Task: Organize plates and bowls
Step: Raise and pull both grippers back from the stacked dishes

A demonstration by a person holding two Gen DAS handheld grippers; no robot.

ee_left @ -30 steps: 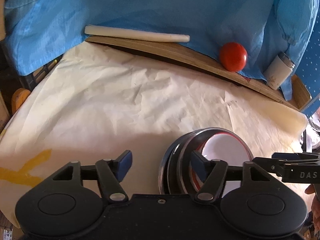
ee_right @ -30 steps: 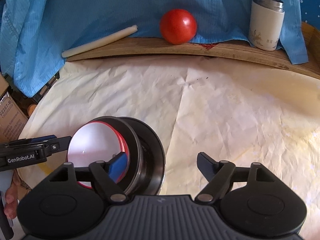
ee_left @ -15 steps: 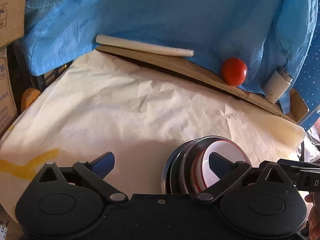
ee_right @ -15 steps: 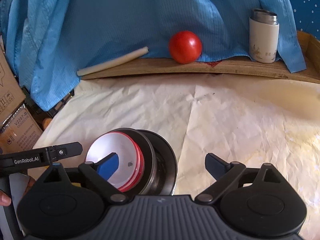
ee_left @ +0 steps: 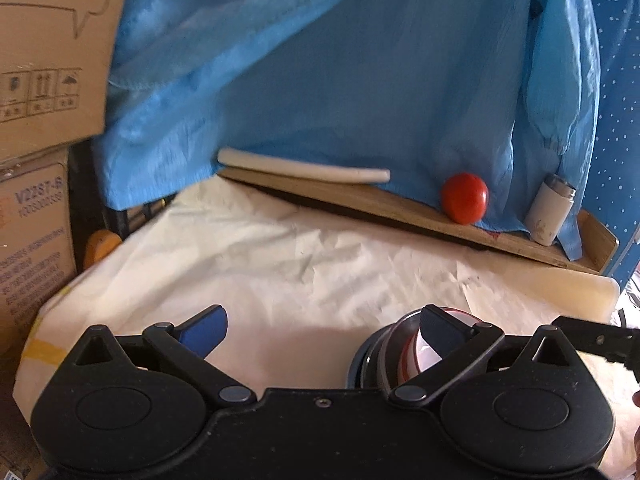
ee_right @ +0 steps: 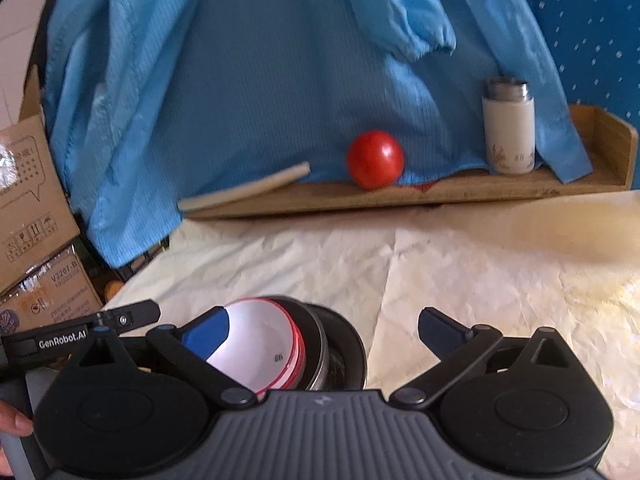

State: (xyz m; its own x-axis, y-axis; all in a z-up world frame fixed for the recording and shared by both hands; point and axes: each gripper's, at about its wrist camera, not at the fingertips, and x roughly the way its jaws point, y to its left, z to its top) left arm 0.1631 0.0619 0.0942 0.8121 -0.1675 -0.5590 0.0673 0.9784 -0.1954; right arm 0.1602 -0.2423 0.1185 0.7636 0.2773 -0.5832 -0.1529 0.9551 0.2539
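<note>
A nested stack of bowls (ee_right: 316,344) rests on the paper-covered table (ee_right: 460,280): a white red-rimmed bowl (ee_right: 260,340) in a steel one, in a dark outer one. My right gripper (ee_right: 324,332) is just in front of it, jaws opening. Its left pad (ee_right: 208,332) overlaps the white bowl in view, and no pad presses on the stack. In the left wrist view the stack (ee_left: 384,356) sits low right, partly hidden by the right finger (ee_left: 440,326). My left gripper (ee_left: 320,328) is open, with only bare paper between its fingers.
A wooden ledge (ee_right: 480,192) at the table's back carries a red ball (ee_right: 374,160), a white flask (ee_right: 508,132) and a pale rod (ee_right: 244,192). Blue cloth (ee_right: 260,60) hangs behind. Cardboard boxes (ee_left: 36,80) stand at the left. A person's fingers (ee_right: 12,424) show at the edge.
Both grippers' jaws have spread wide. Both have drawn back from the stack and tipped upward, so the bowls now sit lower in view and more cloth shows.
</note>
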